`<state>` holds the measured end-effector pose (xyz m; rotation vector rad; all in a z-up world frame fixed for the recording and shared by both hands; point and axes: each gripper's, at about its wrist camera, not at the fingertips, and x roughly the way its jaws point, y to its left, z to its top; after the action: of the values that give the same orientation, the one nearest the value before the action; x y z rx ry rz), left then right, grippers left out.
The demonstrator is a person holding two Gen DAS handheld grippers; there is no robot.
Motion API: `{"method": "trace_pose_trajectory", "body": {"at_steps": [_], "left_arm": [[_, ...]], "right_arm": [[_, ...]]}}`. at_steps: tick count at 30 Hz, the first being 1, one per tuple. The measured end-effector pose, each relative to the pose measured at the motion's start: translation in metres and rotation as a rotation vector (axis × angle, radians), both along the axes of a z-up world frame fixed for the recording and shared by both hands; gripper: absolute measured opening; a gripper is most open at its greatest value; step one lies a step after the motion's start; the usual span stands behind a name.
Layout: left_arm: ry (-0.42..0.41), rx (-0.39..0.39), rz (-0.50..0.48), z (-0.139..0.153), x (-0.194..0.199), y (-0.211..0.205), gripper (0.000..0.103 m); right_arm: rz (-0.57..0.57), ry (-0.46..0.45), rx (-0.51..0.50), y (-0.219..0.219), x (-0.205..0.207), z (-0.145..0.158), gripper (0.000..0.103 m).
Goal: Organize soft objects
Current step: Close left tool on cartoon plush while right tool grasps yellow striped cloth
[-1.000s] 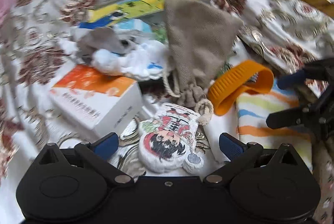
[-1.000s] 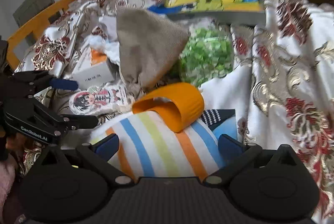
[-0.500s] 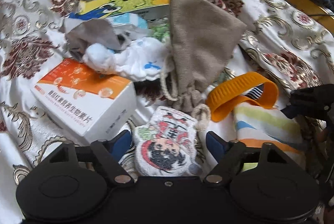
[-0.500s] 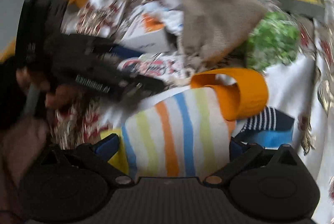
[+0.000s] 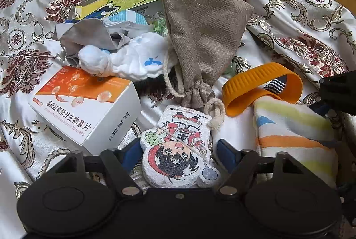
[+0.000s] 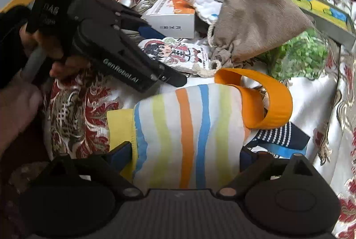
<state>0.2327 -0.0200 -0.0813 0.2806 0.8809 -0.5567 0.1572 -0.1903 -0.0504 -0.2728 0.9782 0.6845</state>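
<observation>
The left gripper (image 5: 179, 153), its fingers just narrowing, straddles the flat cartoon-printed plush charm (image 5: 178, 150) without clamping, while the right gripper (image 6: 185, 155), likewise narrowing, brackets the striped pastel cloth (image 6: 187, 134) unclenched

Floral satin cloth (image 5: 300, 16), daylit

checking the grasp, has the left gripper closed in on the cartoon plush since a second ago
Yes. The left gripper jaws have just been closing around the cartoon plush, which lies where it was beside the orange-and-white box; a sliver of gap remains on one side.
</observation>
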Motion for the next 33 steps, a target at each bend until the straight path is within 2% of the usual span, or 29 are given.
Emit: {"method": "trace_pose_trajectory", "body": {"at_steps": [1, 5, 11, 17, 24, 26, 28, 33], "left_arm": [[-0.001, 0.000, 0.009, 0.001, 0.000, 0.001, 0.065], [0.005, 0.000, 0.026, 0.003, -0.003, 0.003, 0.064], [0.017, 0.013, 0.043, 0.010, -0.016, 0.003, 0.064], [0.086, -0.049, 0.138, 0.021, -0.030, 0.013, 0.064], [0.179, -0.178, 0.267, 0.028, -0.052, 0.030, 0.064], [0.186, -0.204, 0.296, 0.030, -0.060, 0.034, 0.063], [0.188, -0.229, 0.321, 0.031, -0.069, 0.037, 0.063], [0.195, -0.304, 0.320, 0.034, -0.082, 0.040, 0.063]], "right_arm": [[-0.005, -0.007, -0.002, -0.001, -0.002, 0.001, 0.085], [-0.016, -0.063, -0.049, -0.001, -0.014, 0.006, 0.067], [0.007, -0.175, -0.155, 0.014, -0.042, 0.011, 0.049], [-0.002, -0.268, -0.159, 0.016, -0.066, 0.023, 0.048], [0.012, -0.367, -0.216, 0.025, -0.089, 0.029, 0.045], [0.007, -0.381, -0.231, 0.027, -0.091, 0.029, 0.035], [-0.012, -0.391, -0.237, 0.027, -0.092, 0.030, 0.030], [-0.049, -0.344, -0.229, 0.020, -0.086, 0.026, 0.026]]}}
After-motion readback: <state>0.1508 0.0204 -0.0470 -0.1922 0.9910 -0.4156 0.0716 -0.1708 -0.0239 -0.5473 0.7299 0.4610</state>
